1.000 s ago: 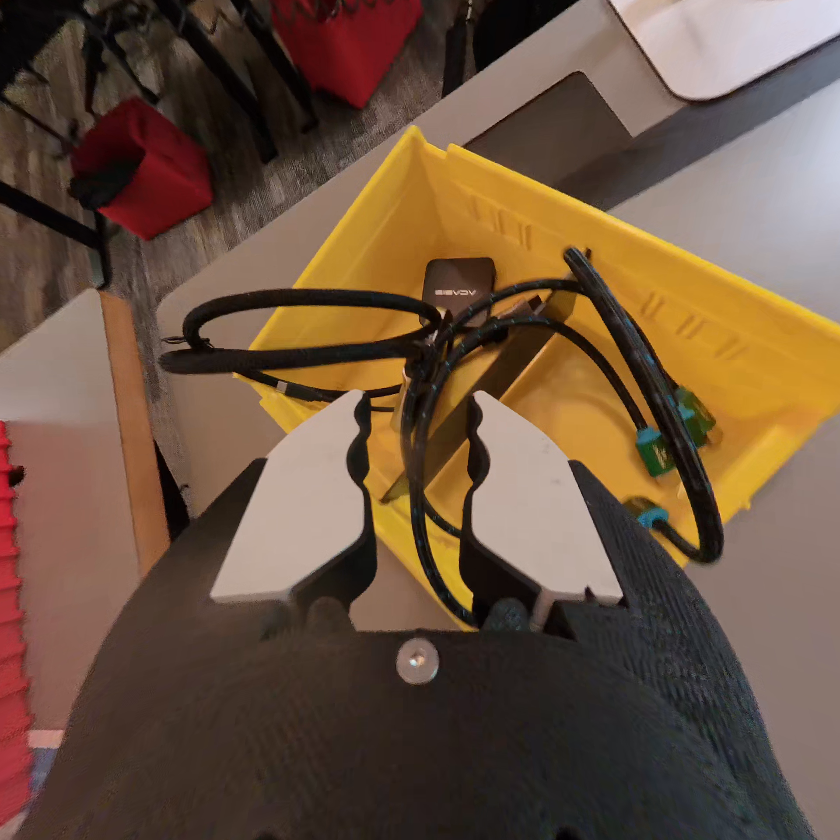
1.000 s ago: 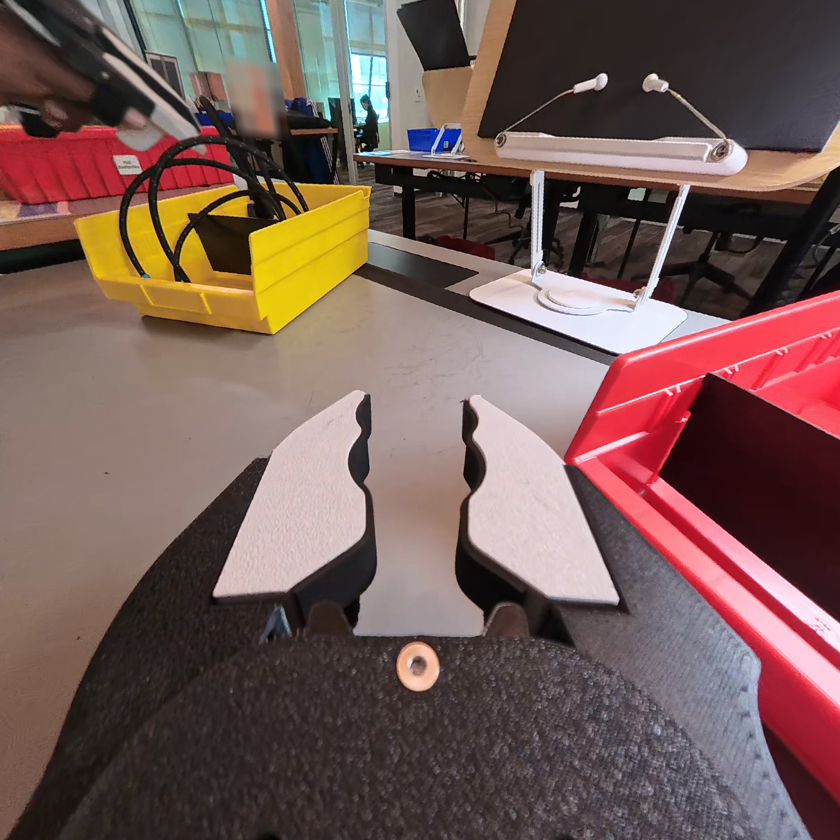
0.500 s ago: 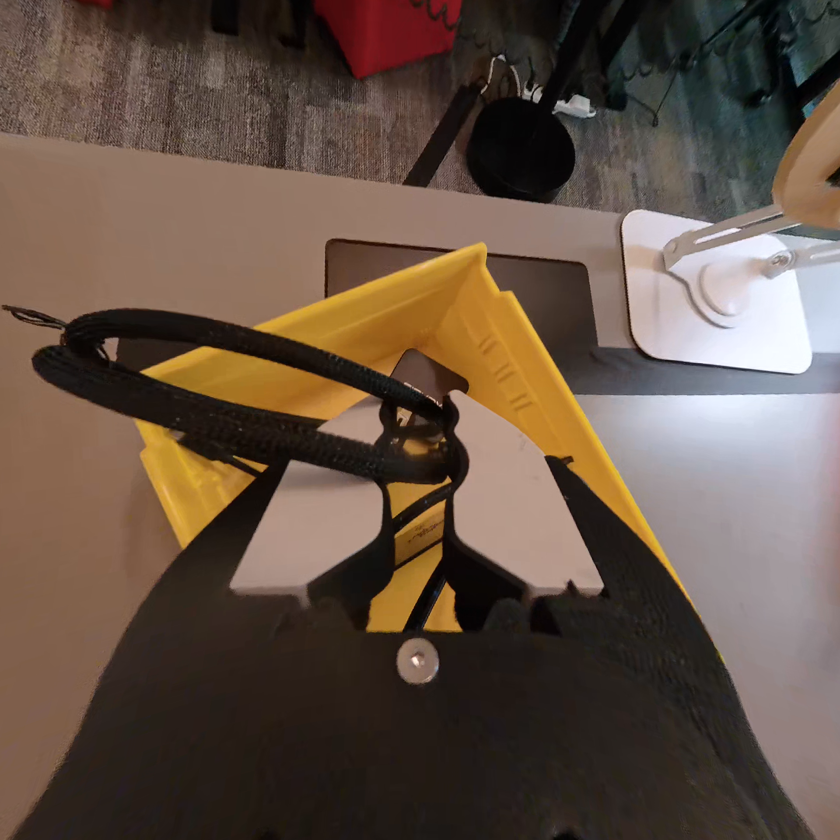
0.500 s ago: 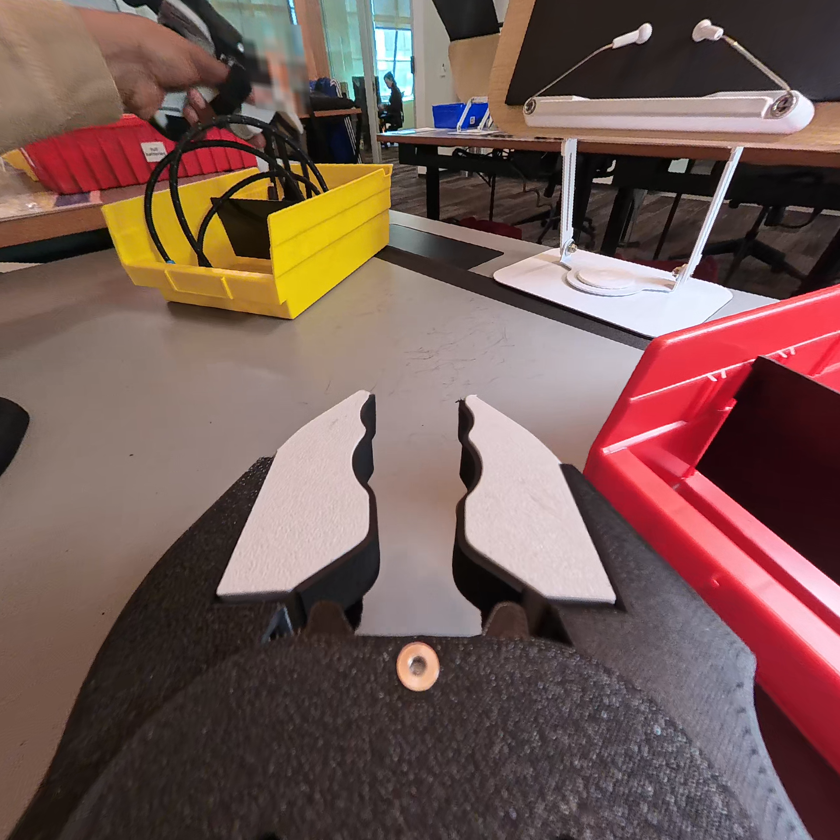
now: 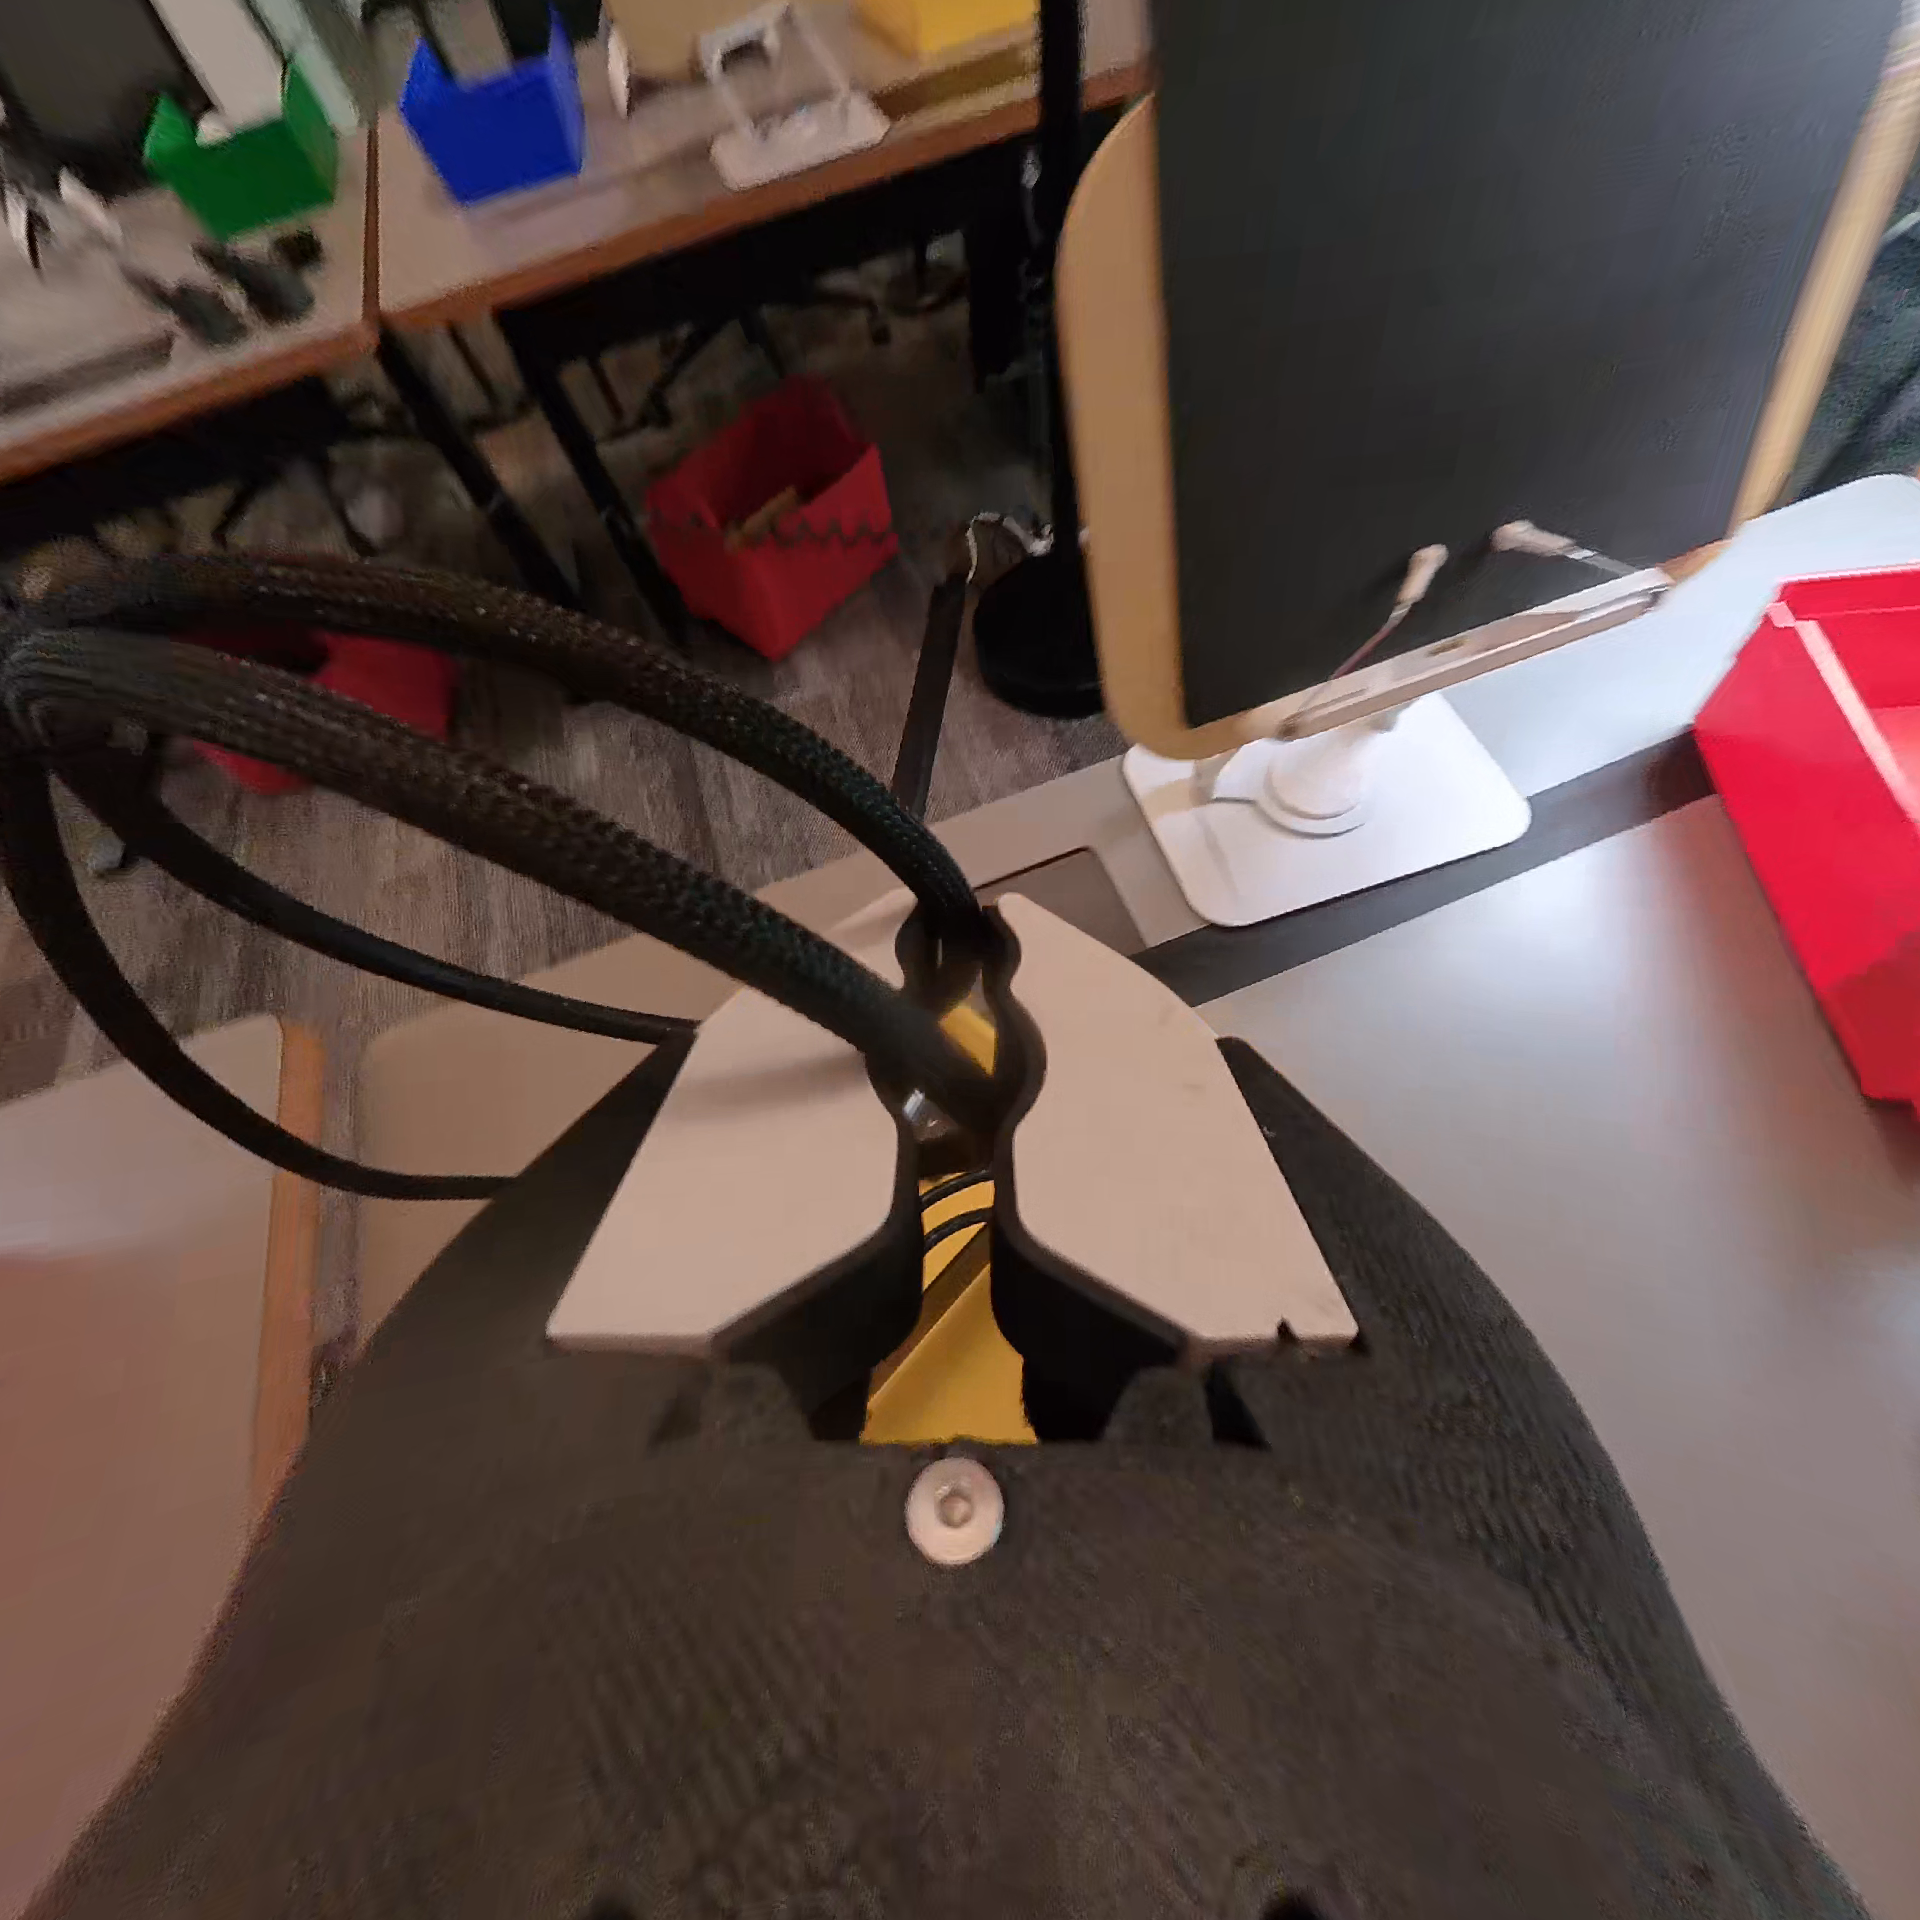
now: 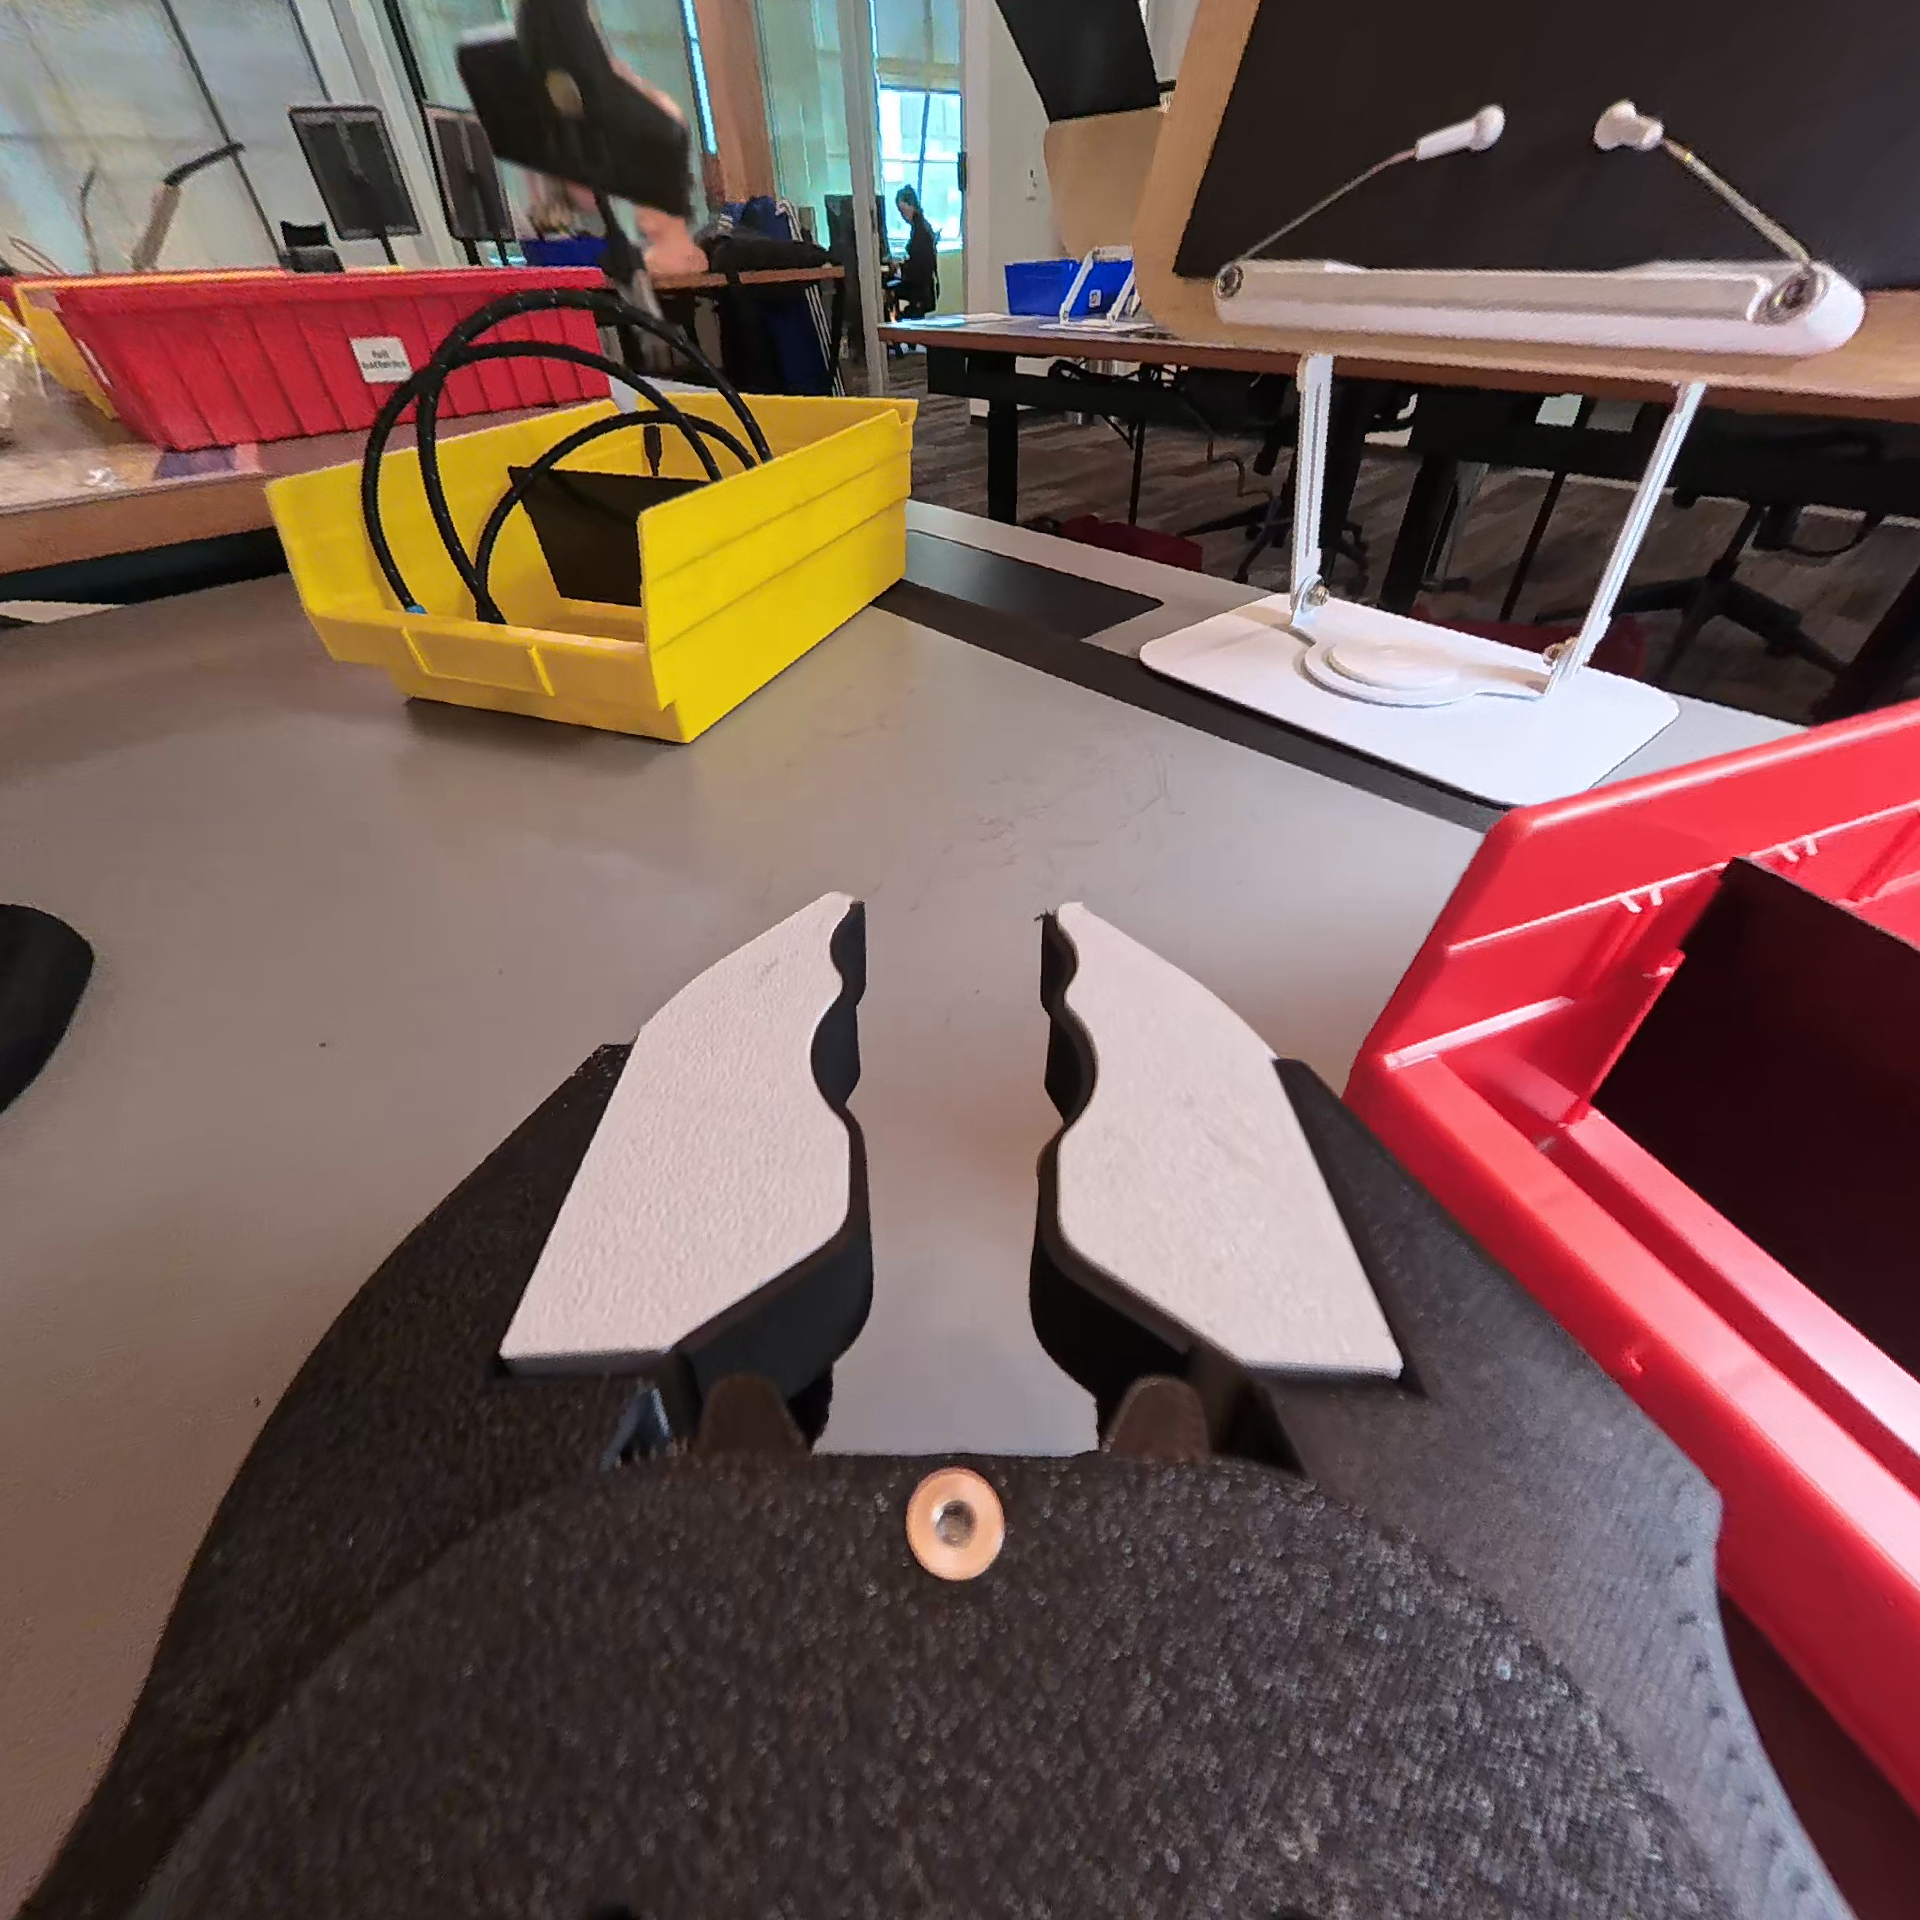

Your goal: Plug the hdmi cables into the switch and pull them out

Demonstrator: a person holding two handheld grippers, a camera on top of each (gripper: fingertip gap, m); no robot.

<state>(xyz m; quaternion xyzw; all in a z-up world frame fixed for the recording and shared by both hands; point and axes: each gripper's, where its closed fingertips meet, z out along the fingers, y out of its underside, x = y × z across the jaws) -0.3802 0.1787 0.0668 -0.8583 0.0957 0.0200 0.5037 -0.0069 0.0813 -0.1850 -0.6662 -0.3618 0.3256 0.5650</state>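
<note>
Left wrist view: the left tool [image 5: 951, 951] is pinched tight on the braided black hdmi cables [image 5: 540, 727], fingertips nearly touching with the bundle caught between them. The cable loops arc away toward nine o'clock, out over the tabletop [image 5: 1507, 1091] edge and the carpet below. A sliver of the yellow bin [image 5: 951, 1392] shows through the gap under the fingers. Up at two o'clock sits a white stand [image 5: 1340, 800], and a red bin [image 5: 1829, 769] at three o'clock.

Right wrist view: the right tool [image 6: 951, 920] hovers low over the grey tabletop [image 6: 520, 862], jaws moderately apart, nothing between them. At eleven o'clock the yellow bin [image 6: 727, 603] rests on the tabletop with cable loops [image 6: 499, 436] rising out of it around a black divider [image 6: 592, 540]. The switch itself I cannot make out. The left tool [image 6: 582, 114] shows blurred above the bin. The red bin [image 6: 1558, 1091] sits just beside the right tool at three o'clock.
</note>
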